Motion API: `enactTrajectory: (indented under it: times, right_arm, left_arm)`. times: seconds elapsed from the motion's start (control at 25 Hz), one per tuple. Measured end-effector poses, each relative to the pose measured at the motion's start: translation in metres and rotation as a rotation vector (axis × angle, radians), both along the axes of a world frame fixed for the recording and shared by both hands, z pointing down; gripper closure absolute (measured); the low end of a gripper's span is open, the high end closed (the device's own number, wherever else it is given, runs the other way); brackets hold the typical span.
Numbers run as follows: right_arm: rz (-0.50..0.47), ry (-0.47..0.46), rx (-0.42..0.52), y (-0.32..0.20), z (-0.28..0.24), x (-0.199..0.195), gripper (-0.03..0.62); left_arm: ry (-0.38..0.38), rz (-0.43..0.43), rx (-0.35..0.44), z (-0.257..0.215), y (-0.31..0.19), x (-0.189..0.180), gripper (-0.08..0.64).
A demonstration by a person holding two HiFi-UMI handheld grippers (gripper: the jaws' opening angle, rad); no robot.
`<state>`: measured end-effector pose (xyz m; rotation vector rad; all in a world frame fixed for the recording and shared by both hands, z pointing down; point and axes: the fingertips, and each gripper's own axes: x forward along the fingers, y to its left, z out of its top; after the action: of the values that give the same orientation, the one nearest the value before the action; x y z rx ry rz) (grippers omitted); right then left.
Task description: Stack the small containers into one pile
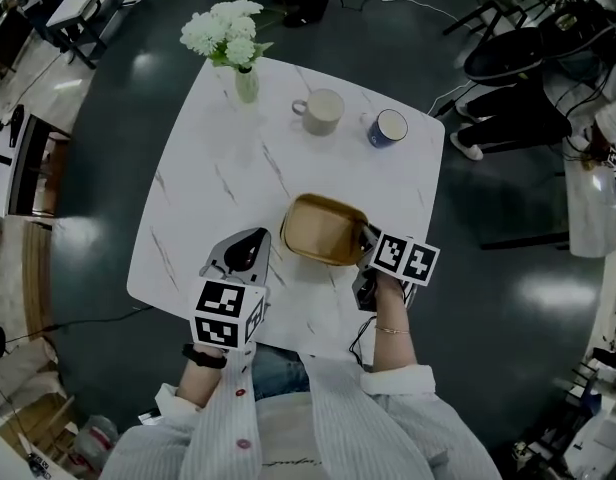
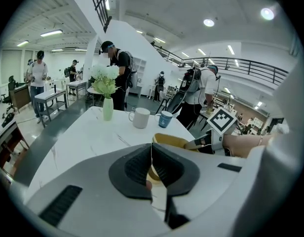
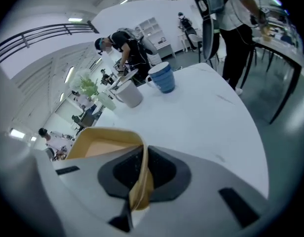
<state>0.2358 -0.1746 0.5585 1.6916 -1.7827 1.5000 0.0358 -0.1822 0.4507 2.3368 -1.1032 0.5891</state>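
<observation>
Container (image 3: 93, 144) rim sits pinched in the right hand-held gripper (image 3: 141, 179).

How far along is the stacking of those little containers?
Done: unclear. Only one tan container shows on the table, and I cannot tell whether others are nested inside it. In hand: the right hand-held gripper pinches its rim. The left hand-held gripper is shut on nothing. Remaining: no loose containers are in sight, so perhaps little.

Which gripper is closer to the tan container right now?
Right. The right gripper is clamped on the right rim of the tan container; the left gripper sits shut just off its left side, apparently not touching.
</observation>
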Motion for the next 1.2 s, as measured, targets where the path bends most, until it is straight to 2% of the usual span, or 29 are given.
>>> enactTrajectory:
  times: [0.12, 0.44, 0.76, 0.92, 1.2]
  right_arm:
    - [0.053, 0.026, -0.024, 0.007, 0.005, 0.006, 0.561]
    - [0.088, 0.106, -0.034, 0.012, 0.009, 0.012, 0.56]
    - [0.052, 0.11, 0.001, 0.011, 0.006, -0.001, 0.546]
    - [0.003, 0.126, 0.019, 0.012, 0.002, -0.007, 0.489]
    - [-0.055, 0.166, 0.033, 0.024, -0.005, -0.01, 0.46]
  left_arm:
    - [0.005, 0.01, 0.005, -0.003, 0.0, 0.003, 0.541]
    - [0.015, 0.013, 0.005, -0.002, 0.005, -0.001, 0.541]
    - [0.025, -0.005, 0.015, -0.003, 0.011, -0.011, 0.541]
    - [0.027, -0.007, 0.022, -0.005, 0.015, -0.013, 0.541]
    - [0.027, -0.008, 0.031, -0.011, 0.031, -0.011, 0.541]
